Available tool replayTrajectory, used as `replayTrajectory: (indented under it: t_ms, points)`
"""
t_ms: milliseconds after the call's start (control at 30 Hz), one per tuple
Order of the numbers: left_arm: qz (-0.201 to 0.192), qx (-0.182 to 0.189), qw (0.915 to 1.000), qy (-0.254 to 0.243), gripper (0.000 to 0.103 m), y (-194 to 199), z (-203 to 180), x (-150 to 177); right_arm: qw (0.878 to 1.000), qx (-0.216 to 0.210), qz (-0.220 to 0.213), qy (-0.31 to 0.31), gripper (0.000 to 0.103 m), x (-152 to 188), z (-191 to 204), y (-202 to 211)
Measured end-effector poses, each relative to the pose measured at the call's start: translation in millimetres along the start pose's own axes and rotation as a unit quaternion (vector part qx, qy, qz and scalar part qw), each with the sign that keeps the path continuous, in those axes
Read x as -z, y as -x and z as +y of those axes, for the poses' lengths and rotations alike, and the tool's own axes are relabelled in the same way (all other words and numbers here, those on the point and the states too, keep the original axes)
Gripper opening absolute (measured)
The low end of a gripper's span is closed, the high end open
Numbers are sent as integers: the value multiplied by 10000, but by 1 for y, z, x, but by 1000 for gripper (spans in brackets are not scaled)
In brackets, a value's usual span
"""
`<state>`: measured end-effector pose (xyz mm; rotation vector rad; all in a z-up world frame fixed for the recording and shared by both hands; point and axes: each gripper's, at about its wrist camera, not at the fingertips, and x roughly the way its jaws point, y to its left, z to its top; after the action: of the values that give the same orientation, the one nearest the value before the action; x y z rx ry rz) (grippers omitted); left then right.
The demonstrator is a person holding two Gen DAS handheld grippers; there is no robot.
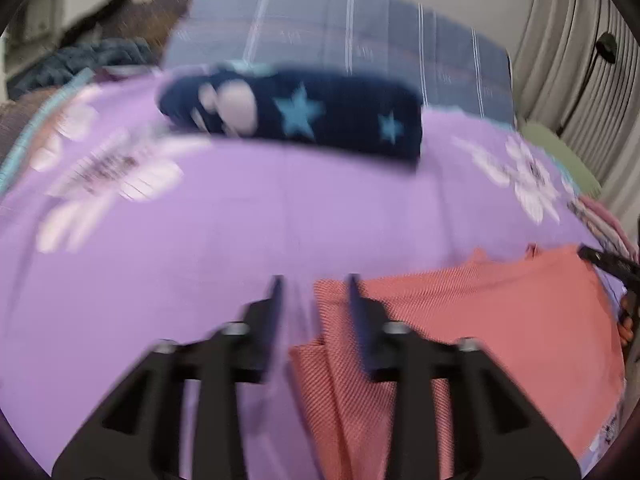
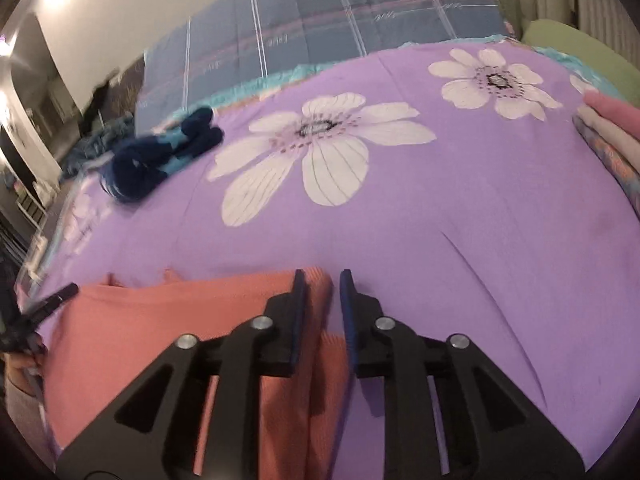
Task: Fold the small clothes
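Black claws over ribbed coral cloth.

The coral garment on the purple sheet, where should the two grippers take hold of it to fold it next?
Grip the coral garment at its two side edges, judging by how it lies flat and spread. The left gripper sits at one edge, where the cloth shows a folded flap, and the right gripper at the opposite edge. Come in low from the near side, pinching each edge off the sheet.

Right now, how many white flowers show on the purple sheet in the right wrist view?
2 whole: one mid-sheet, one far right. A blurred pale patch at the left edge may be a third; the salmon garment could hide more.
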<state>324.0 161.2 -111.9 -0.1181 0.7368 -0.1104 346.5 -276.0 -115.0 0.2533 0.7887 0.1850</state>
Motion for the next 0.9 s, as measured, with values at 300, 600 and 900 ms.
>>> replayTrajectory:
  t_ms: [300, 600, 900]
  points:
    - [47, 812, 9876, -1344, 49, 64, -127, 9, 9989, -426, 205, -68, 13, 19, -45, 39]
    - [1154, 2248, 9194, -3013, 64, 80, -328, 127, 9831, -1621, 823, -236, 39, 23, -48, 30]
    - [1151, 1972, 9062, -3559, 66, 73, -380, 158, 9767, -1620, 1375, 309, 56, 19, -24, 11]
